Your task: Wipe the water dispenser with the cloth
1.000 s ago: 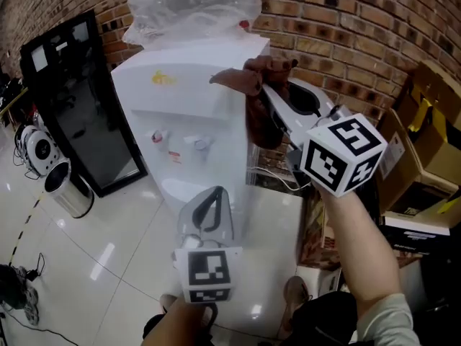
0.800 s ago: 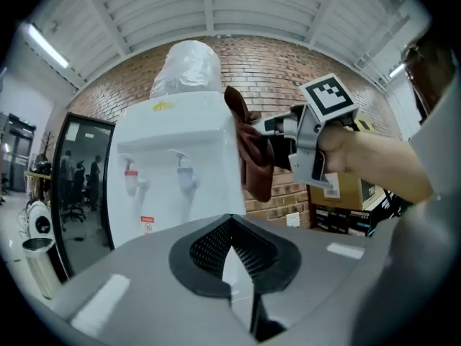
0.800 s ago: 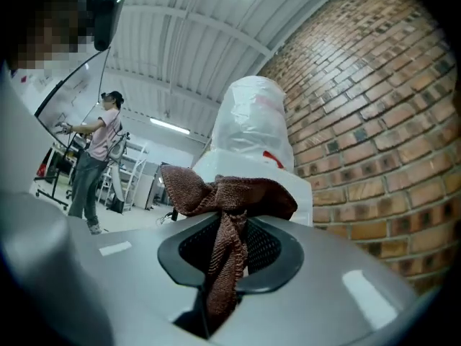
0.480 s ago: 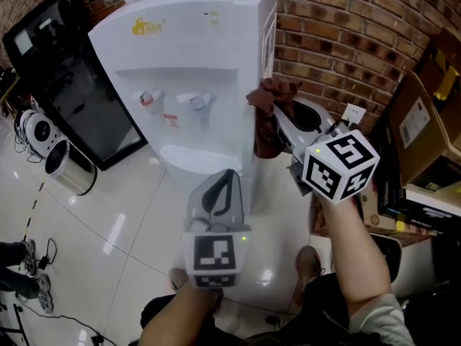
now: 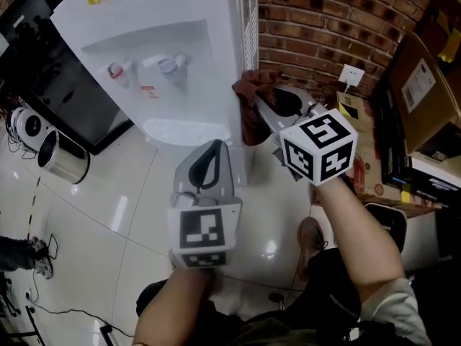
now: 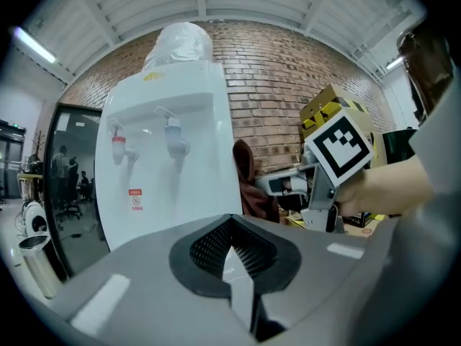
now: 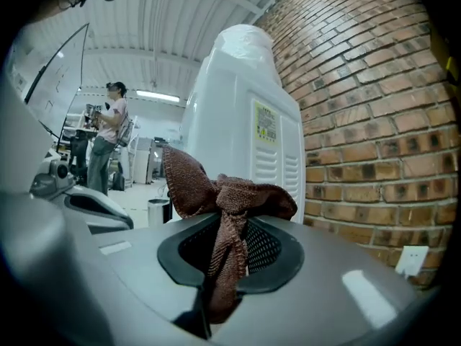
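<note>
Two grippers are up, but only the right gripper (image 5: 252, 101) has a job: its jaws pinch the brown cloth (image 5: 252, 125). That cloth hangs right beside the side wall of the tall white water dispenser (image 5: 166, 49). The left gripper (image 5: 214, 150) is closed on nothing and sits farther back.

At the right side of the water dispenser (image 5: 166, 56) hangs the cloth (image 5: 250, 115), seemingly touching it; brick wall (image 5: 324, 27) behind, bin (image 5: 63, 166) left, cartons (image 5: 423, 85) farther right.
</note>
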A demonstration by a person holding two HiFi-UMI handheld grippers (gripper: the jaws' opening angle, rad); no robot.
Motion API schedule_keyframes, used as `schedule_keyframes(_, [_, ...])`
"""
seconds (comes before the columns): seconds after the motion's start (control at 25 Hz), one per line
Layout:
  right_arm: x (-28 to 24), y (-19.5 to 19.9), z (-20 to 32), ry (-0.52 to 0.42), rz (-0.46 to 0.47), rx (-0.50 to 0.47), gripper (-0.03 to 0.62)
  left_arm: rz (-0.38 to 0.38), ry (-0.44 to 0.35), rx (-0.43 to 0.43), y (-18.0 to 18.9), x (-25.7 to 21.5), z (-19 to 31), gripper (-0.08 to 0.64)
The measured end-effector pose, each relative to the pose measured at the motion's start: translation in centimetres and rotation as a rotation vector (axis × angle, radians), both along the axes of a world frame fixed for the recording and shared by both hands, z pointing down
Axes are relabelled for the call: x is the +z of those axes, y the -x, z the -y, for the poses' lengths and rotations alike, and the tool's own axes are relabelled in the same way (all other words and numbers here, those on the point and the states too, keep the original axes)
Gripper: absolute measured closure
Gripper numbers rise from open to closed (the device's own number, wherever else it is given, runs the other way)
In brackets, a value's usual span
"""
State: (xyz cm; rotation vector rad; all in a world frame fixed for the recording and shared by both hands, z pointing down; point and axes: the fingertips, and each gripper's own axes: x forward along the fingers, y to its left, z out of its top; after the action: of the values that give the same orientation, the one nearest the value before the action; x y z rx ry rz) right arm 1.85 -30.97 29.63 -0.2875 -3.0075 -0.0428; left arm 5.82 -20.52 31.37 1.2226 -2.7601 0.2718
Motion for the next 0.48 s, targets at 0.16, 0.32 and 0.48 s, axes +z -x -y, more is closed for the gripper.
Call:
schedule_keyframes(0.16, [4.2, -0.3, -0.5, -0.034, -0.095, -0.007, 0.512, 0.016, 0.023, 0.009, 0.2, 0.8, 0.3, 0.56])
schedule_keyframes(0.32, [6.7, -0.3, -0.5, -0.04, -0.14, -0.003, 0.512, -0.027, 0.049, 0.001, 0.7, 2.5, 0.2, 0.56])
schedule_keyframes(0.48, [9.1, -0.3, -0.5, -0.032, -0.19, 0.012, 0.512, -0.09, 0.056, -0.011, 1.1, 4.1, -0.1, 0.56])
